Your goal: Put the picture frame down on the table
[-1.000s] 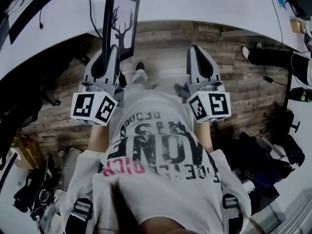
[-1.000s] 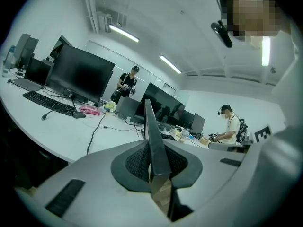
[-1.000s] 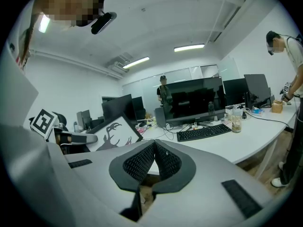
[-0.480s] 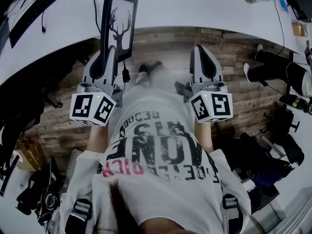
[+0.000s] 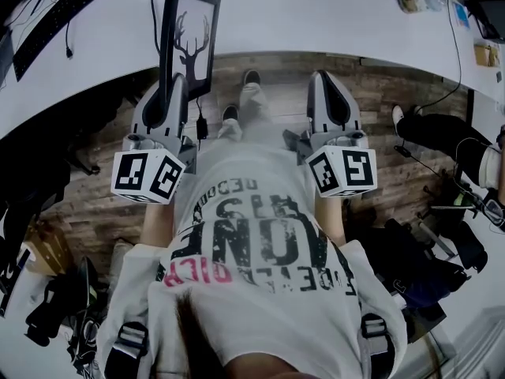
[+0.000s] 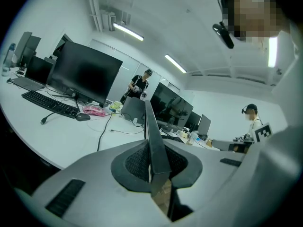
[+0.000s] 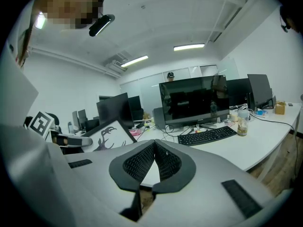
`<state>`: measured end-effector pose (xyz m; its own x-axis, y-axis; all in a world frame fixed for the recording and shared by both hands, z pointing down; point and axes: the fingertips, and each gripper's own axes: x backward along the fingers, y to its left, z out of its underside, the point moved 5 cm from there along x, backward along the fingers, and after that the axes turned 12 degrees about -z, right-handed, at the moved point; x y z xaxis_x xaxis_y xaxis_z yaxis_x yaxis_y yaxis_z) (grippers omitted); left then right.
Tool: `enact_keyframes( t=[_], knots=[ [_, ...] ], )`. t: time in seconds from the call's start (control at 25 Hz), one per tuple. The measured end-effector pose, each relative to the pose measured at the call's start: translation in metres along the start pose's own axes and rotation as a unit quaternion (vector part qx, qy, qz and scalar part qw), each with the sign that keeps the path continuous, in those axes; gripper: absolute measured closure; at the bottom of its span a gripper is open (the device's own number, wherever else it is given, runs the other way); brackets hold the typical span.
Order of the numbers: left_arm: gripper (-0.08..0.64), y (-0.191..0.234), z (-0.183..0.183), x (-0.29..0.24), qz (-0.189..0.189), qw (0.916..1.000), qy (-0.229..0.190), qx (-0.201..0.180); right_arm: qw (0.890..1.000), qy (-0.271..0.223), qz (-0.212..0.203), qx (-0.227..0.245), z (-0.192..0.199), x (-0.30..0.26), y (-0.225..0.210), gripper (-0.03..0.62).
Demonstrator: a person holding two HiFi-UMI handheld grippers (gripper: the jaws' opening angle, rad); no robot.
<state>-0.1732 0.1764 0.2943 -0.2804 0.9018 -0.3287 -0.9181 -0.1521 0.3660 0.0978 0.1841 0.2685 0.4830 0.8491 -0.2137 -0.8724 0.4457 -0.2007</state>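
The grey left gripper (image 5: 175,85) pinches the lower edge of a black picture frame with a deer silhouette (image 5: 189,38). The frame is held upright at the near edge of the long white table (image 5: 316,14). To its right, the grey right gripper (image 5: 329,81) has its jaws pressed together on nothing.

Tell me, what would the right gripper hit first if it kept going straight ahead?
Probably the white table: the right gripper points at its near edge with nothing between, though depth is unclear.
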Motion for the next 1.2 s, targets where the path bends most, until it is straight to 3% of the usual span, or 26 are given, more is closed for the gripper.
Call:
enact_keyframes(
  t=[0.56,1.2],
  knots=[
    [0.526,-0.018,-0.027,-0.072,-0.049,0.9984,-0.02,0.018,0.999,0.011,-0.041,-0.002,-0.031,-0.069,-0.074,0.592],
    [0.526,-0.045,-0.05,-0.135,-0.114,0.9909,-0.056,0.044,0.996,0.022,-0.081,-0.006,-0.055,-0.12,-0.158,0.592]
  ],
)
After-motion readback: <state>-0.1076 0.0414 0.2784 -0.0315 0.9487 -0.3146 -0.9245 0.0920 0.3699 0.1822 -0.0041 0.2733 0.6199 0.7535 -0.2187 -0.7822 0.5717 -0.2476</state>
